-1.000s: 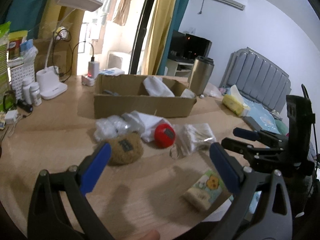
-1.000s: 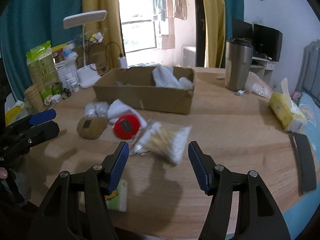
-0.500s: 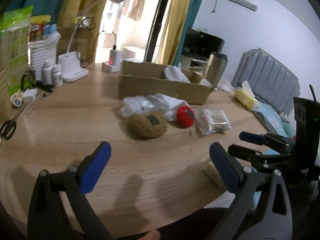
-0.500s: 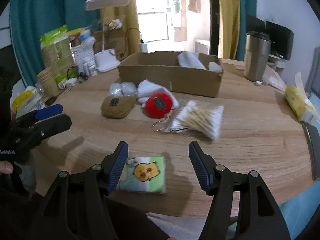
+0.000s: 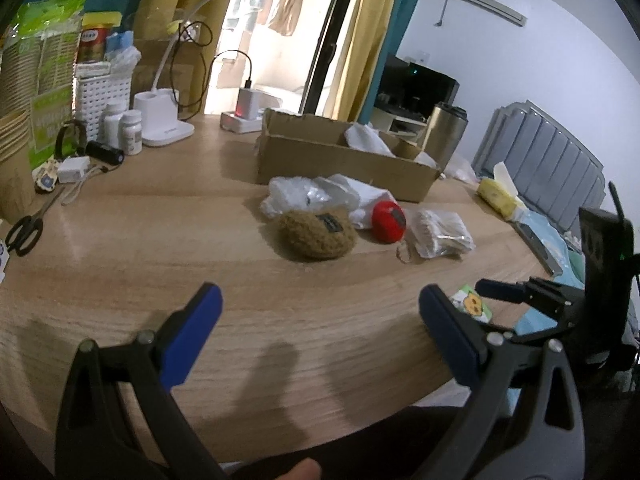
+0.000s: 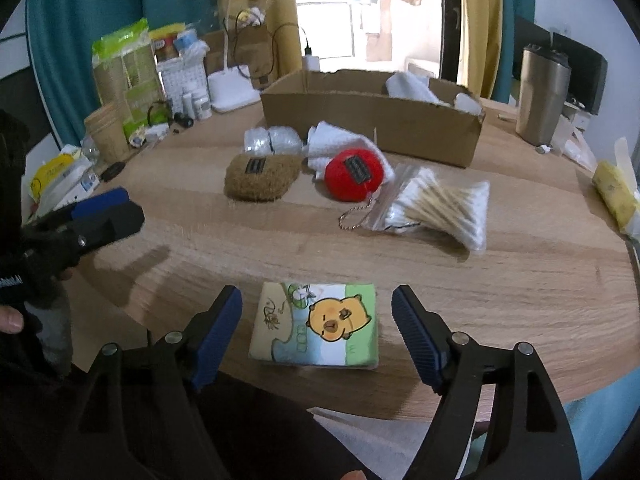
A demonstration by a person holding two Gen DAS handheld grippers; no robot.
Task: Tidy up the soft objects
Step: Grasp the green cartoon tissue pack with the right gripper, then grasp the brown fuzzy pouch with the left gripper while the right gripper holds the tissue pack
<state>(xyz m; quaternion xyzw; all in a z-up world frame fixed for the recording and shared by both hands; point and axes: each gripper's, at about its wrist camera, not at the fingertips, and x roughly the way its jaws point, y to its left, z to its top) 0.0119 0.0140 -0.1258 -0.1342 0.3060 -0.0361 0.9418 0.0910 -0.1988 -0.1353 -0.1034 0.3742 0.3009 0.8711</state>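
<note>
A tissue pack with a yellow cartoon chick lies near the table's front edge, between the open fingers of my right gripper. A brown fuzzy pouch, a red round pouch, a white cloth, a bag of cotton pads and a bag of cotton swabs lie mid-table before a cardboard box. My left gripper is open and empty over bare table, short of the brown pouch.
A steel tumbler stands at the right rear and a yellow tissue pack at the right edge. A desk lamp, bottles, a basket, paper cups and scissors crowd the left side.
Both grippers have pulled back toward the table's front edge. The chick tissue pack now sits between the right gripper's fingers. Both stay open.
</note>
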